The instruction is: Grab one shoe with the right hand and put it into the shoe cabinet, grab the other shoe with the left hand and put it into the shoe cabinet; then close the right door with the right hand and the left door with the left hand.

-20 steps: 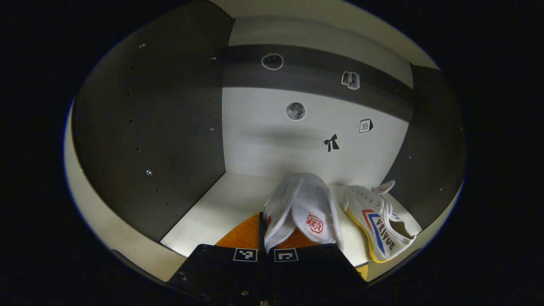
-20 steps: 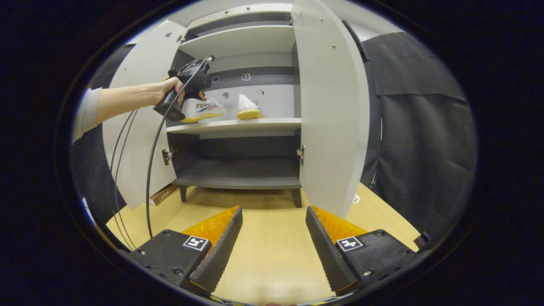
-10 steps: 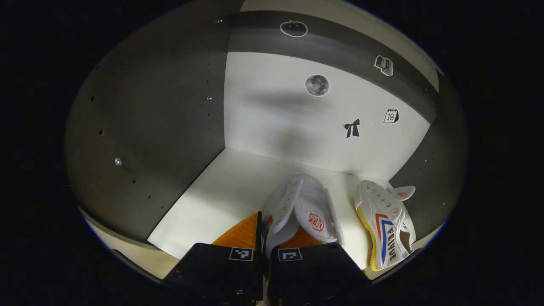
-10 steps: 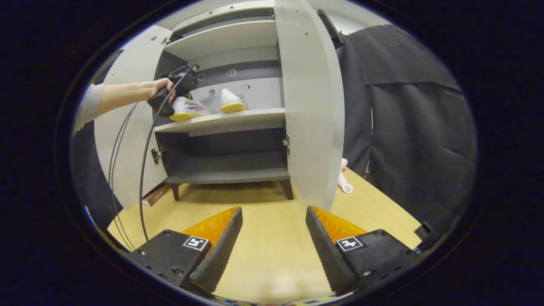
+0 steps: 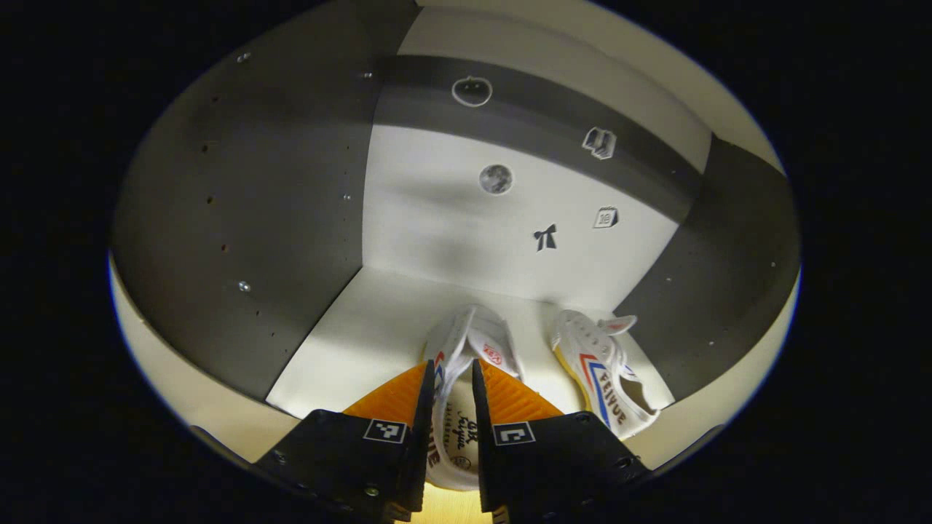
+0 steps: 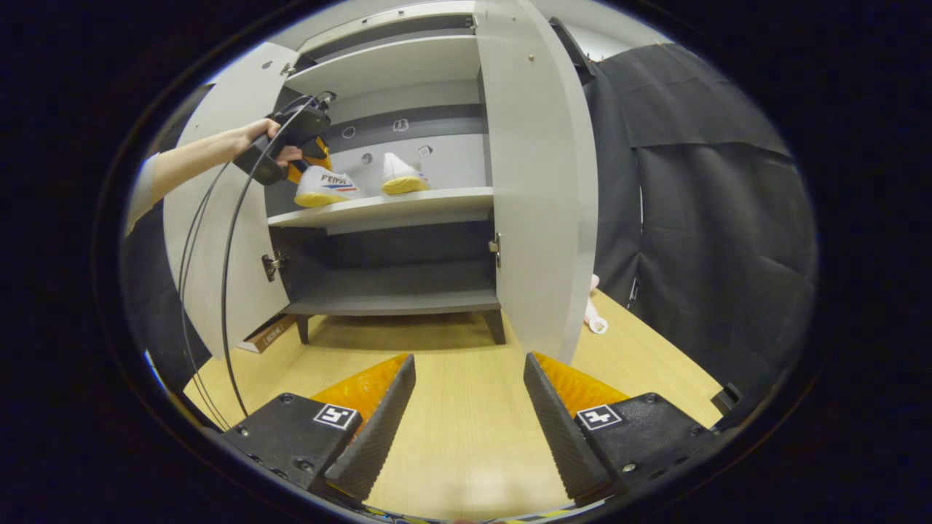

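Note:
Two white canvas shoes stand on the cabinet's middle shelf [image 6: 408, 207]. The left shoe [image 5: 473, 349] lies heel toward me, and my left gripper [image 5: 453, 378] is open with that heel in the narrow gap between its fingers. The second shoe [image 5: 601, 371], with red and blue stripes, sits just to its right. In the right gripper view a hand holds the left gripper [image 6: 291, 142] behind the left shoe [image 6: 325, 188], beside the second shoe [image 6: 402, 178]. My right gripper [image 6: 470, 371] hangs open and empty over the wooden floor, facing the cabinet. Both doors, right [image 6: 542, 182] and left [image 6: 218, 240], stand open.
A cable [image 6: 226, 291] hangs from the left gripper down past the left door. A flat box [image 6: 266, 336] lies on the floor under that door, and a small pale object [image 6: 593, 320] lies behind the right door. The lower shelf [image 6: 397, 300] is dark. Small stickers [image 5: 496, 178] dot the back panel.
My left gripper's fingers have parted from their tight pinch on the shoe and drawn back toward the shelf's front edge. The shoe stays on the shelf. The right gripper barely moved.

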